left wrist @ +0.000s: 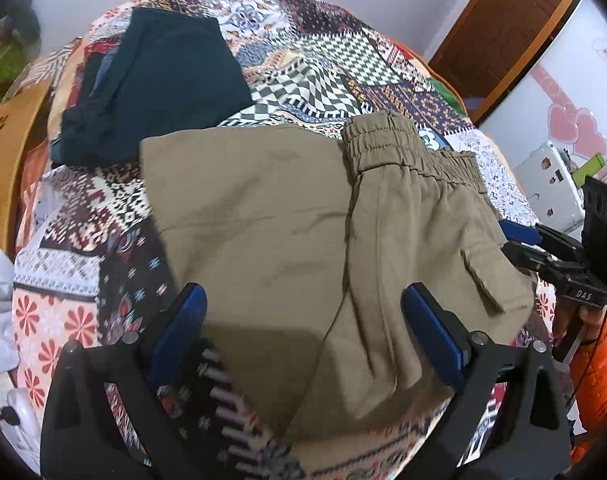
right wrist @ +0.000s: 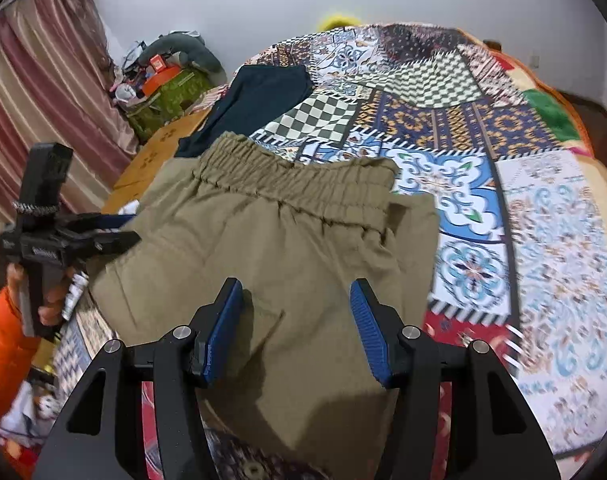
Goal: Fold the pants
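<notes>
The khaki pants (left wrist: 295,248) lie already doubled over on the patchwork bedspread (right wrist: 503,128), close to the bed's near edge, with the elastic waistband (right wrist: 299,184) on the far side and the fold running away from both cameras. Both tools hang over the near end of the bundle: the left gripper (left wrist: 303,328) and right gripper (right wrist: 295,320) each have jaws spread apart and empty, the cloth directly below and ahead of them. A dark navy garment (left wrist: 159,84) lies beyond, toward the far left.
</notes>
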